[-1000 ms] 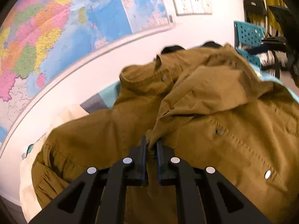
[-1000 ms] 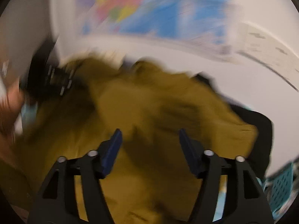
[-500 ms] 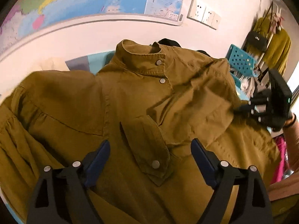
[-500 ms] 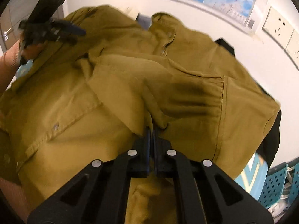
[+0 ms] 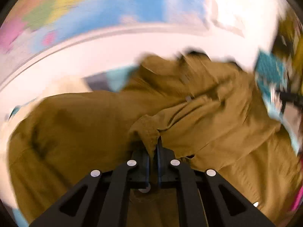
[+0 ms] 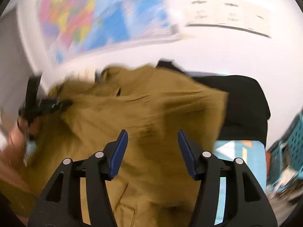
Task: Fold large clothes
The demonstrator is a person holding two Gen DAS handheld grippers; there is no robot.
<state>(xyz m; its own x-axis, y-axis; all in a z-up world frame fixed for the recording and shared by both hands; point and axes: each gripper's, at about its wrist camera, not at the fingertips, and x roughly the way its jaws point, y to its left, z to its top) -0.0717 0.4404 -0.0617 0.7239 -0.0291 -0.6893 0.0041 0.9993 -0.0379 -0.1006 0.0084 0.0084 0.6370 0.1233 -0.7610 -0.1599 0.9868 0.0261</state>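
Observation:
A large mustard-brown jacket [image 5: 217, 117] with snap buttons lies spread over the surface; both views are motion-blurred. My left gripper [image 5: 153, 147] is shut on a bunched fold of the jacket near its front placket. The jacket also fills the right wrist view [image 6: 144, 113]. My right gripper [image 6: 152, 141] is open and empty, its blue pads [image 6: 121, 147] hovering just above the cloth. The left gripper with the hand holding it [image 6: 43, 106] shows at the left of the right wrist view.
A black garment [image 6: 244, 102] lies beyond the jacket on the right. A light-blue patterned cover [image 6: 238, 158] shows beneath. Teal plastic baskets [image 6: 291, 138] stand at the far right. A world map [image 5: 94, 11] hangs on the white wall behind. A cream cloth [image 5: 62, 87] lies left.
The left gripper, open half a second ago, has shut on a fold of the jacket. The right gripper, shut on the jacket half a second ago, has let go and opened. Both are moving fast.

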